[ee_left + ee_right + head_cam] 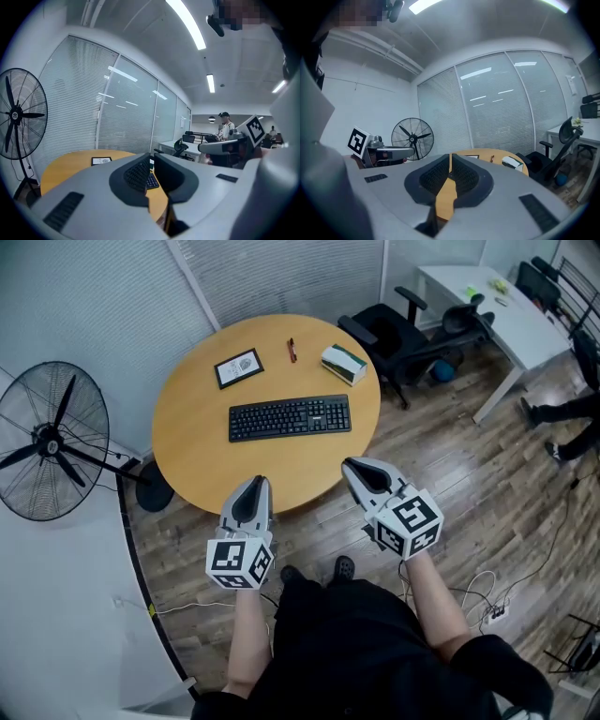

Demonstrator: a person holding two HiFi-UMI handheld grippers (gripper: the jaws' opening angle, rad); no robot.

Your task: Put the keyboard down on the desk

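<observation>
Head view, counts: one black keyboard [290, 417], one framed picture [238, 367], one red pen [292, 350], one book [343, 363], all on one round wooden desk [197, 456]; one standing fan [52, 442] and two black office chairs [389, 329] beside it.
Head view, keyboard: lies flat at the middle of the desk, in front of the frame, pen and book.
Head view, grippers: left gripper [255, 482] and right gripper [349, 463] hang over the desk's near edge, each drawn to a point, both well apart from the keyboard.
Left gripper view, jaws: the left gripper [151, 161] has its pads pressed almost together, with only a thin slit and nothing gripped.
Left gripper view, keyboard: a sliver of it [152, 180] shows through the slit, lying on the desk [70, 164] beyond the tips; one frame [101, 161] and one fan [18, 115] are to the left.
Right gripper view, jaws: the right gripper [450, 161] is closed, pads meeting, holding nothing.
Right gripper view, keyboard: hidden behind the jaws; one frame [472, 156], one pen [491, 159] and one book [512, 162] show on the desk [497, 152].
</observation>
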